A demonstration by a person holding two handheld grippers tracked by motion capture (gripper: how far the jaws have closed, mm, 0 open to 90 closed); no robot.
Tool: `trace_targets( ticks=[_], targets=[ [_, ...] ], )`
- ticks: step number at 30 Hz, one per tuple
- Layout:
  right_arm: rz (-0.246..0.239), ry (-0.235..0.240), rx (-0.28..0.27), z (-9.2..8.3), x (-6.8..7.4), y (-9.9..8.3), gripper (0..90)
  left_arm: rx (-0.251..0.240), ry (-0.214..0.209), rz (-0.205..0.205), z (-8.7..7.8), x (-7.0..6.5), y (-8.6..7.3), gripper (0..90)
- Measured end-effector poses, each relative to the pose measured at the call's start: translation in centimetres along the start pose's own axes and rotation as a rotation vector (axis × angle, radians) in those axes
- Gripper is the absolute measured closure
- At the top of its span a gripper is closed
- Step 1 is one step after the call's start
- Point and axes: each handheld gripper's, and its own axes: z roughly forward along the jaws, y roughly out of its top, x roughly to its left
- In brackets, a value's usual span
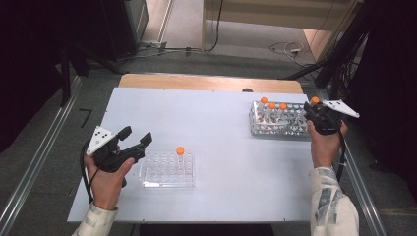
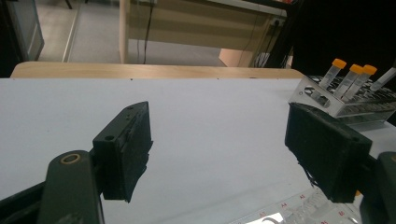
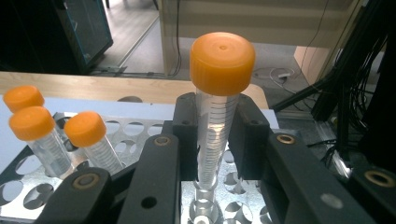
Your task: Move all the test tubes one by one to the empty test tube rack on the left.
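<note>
Item: orange-capped tube [image 3: 217,116], clamped upright between your right gripper [image 3: 212,140] fingers, above the metal rack [image 3: 121,135]. Your left gripper [image 2: 219,154]: fingers spread, nothing between them.

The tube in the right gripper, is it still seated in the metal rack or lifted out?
Partly out. The right gripper clamps the orange-capped tube upright, and its lower end is still above or within a hole of the metal rack.

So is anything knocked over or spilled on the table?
Nothing stands out. The metal rack and the clear rack sit flat, their orange-capped tubes stand in their holes, and nothing is spilled. The right tool grips one tube upright.
</note>
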Motion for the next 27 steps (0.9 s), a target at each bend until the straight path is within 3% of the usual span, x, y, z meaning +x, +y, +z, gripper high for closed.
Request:
trace_targets(
  ticks=[6, 12, 27],
  targets=[
    [0.003, 0.022, -0.016, -1.6, 0.0, 0.5, 71.9, -0.001, -0.002, 0.0, 0.0, -0.2, 0.0, 22.7],
    [0.004, 0.071, -0.023, -3.6, 0.9, 0.3, 72.0, -0.009, -0.006, -0.002, -0.2, -0.3, 0.2, 22.7],
    [-0.005, 0.201, 0.007, -7.8, 4.1, -3.1, 72.0, -0.014, -0.023, 0.007, -0.4, -1.0, 0.4, 22.7]
  ],
)
